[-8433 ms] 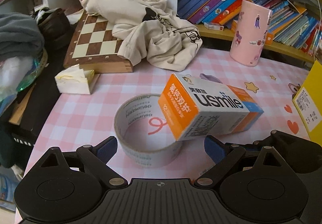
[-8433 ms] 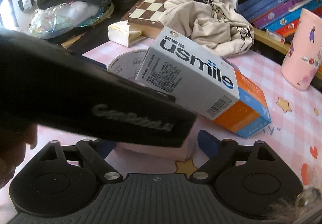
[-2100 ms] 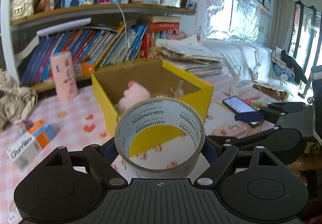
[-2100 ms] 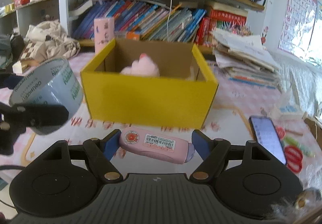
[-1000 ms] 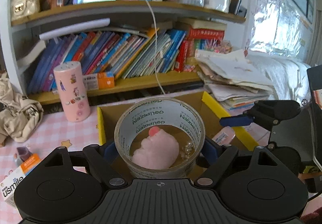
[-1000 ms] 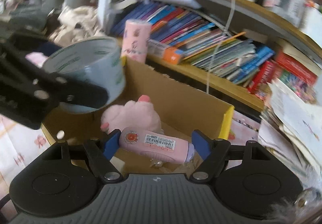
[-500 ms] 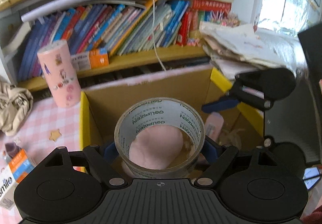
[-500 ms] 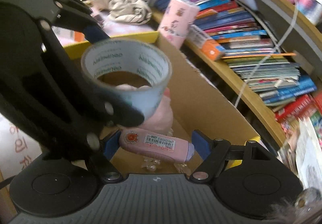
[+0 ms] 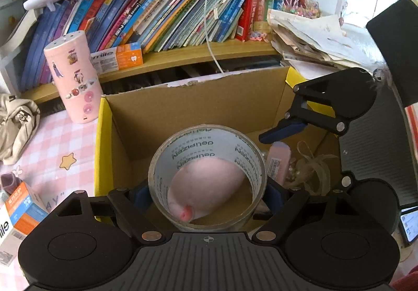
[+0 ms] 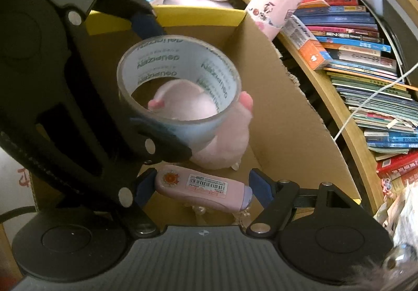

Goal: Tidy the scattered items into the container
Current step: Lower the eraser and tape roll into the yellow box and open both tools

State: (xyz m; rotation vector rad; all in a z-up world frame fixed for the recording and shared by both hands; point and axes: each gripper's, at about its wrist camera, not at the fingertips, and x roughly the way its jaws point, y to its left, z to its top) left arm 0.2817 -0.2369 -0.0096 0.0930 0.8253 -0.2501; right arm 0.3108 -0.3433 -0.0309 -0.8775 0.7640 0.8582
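Left gripper (image 9: 207, 193) clamps the packing tape roll (image 9: 207, 173) over the open yellow cardboard box (image 9: 103, 134), directly above the pink plush toy (image 9: 206, 183). Right gripper (image 10: 201, 187) pinches a pink barcoded case (image 10: 202, 187) lengthwise, just beside it. Risk: the two grippers crowd each other and could knock together on release; the roll may bounce off the plush. A usmile toothpaste box (image 9: 18, 215) remains on the table.

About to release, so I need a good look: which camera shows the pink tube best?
The right wrist view: the pink tube lies crosswise between the right gripper pads, label and barcode facing the camera, above the box. In the left wrist view only one end shows beside the tape roll.
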